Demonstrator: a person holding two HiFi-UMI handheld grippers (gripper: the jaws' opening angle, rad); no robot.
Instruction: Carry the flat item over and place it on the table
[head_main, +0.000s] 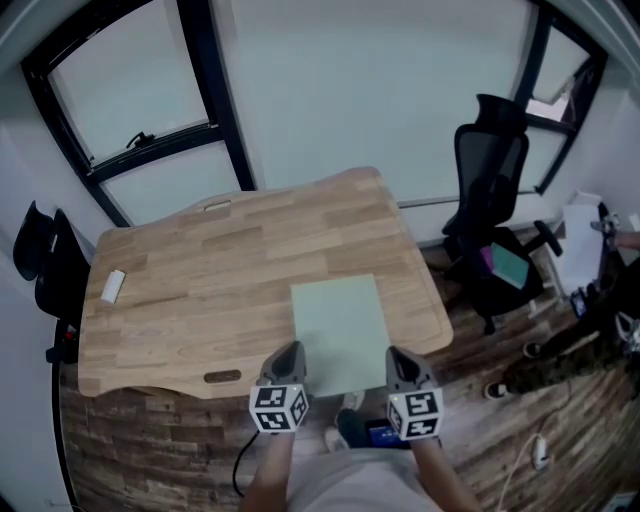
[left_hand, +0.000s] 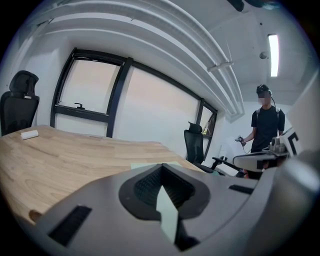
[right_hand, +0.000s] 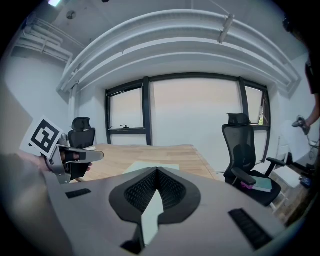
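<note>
A pale green flat sheet (head_main: 338, 325) lies over the front right part of the wooden table (head_main: 200, 270), and its near edge sticks out past the table's front rim. My left gripper (head_main: 288, 355) is shut on the sheet's near left corner. My right gripper (head_main: 399, 360) is shut on the near right corner. In the left gripper view the sheet (left_hand: 168, 212) shows as a thin sliver clamped between the jaws of the left gripper (left_hand: 161, 186). The right gripper view shows the same: the sheet (right_hand: 151, 214) pinched in the right gripper (right_hand: 156, 186). Whether the far end rests on the wood I cannot tell.
A small white object (head_main: 113, 286) lies on the table's left side. A black office chair (head_main: 495, 225) stands to the right of the table and another (head_main: 45, 262) at its left. A person (left_hand: 265, 125) stands farther off to the right. Windows line the far wall.
</note>
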